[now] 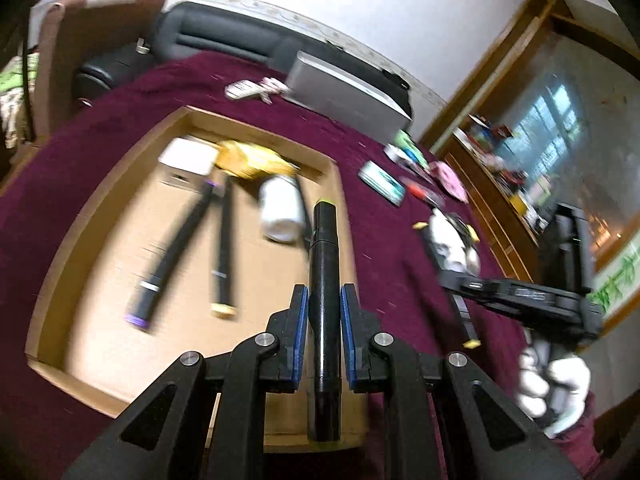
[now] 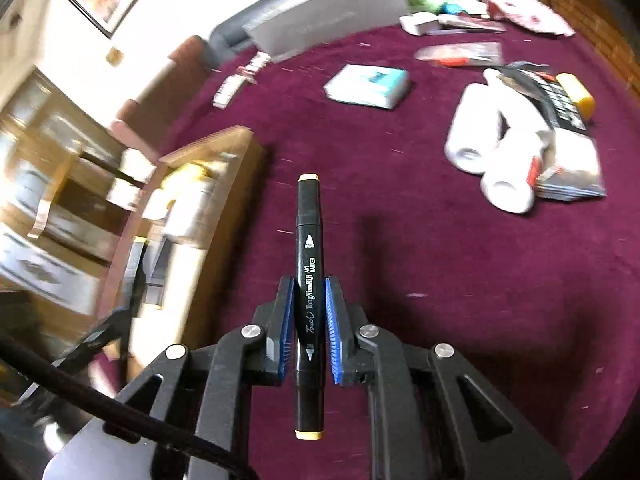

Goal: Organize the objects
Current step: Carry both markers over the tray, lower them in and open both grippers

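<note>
Left gripper (image 1: pixel 324 312): blue pads clamped on a black marker with a yellow-green cap (image 1: pixel 326 300), held lengthwise along the fingers, above the near right corner of the shallow cardboard tray (image 1: pixel 56 280).
Right gripper (image 2: pixel 310 320): blue pads clamped on a black art marker with pale orange end caps (image 2: pixel 309 300), above bare cloth near the middle of the table, tray off to its left.
Surface: table under a maroon cloth (image 2: pixel 440 280).
Tray contents: two black markers (purple-ended (image 1: pixel 176 248), yellow-ended (image 1: pixel 224 248)), a white bottle on its side (image 1: pixel 280 212), a yellow packet (image 1: pixel 252 162), a white box (image 1: pixel 188 156).
Still loose on cloth: white rolls (image 2: pixel 480 140), a black calculator (image 2: pixel 552 96), a teal-and-white packet (image 2: pixel 368 86), towards the far right edge.
Readable text: right-hand marker barrel reads "Touch", "ART MARKER" and a brand like "TongNanRui"; second word uncertain. Left marker shows no legible print.
Risk 1: each marker is pinched mid-barrel; judged liable to pivot or slide if swung fast.
Risk 2: release over the tray's rim could send the left marker rolling onto the cloth.
Risk 3: both hands heading for one tray may collide.
</note>
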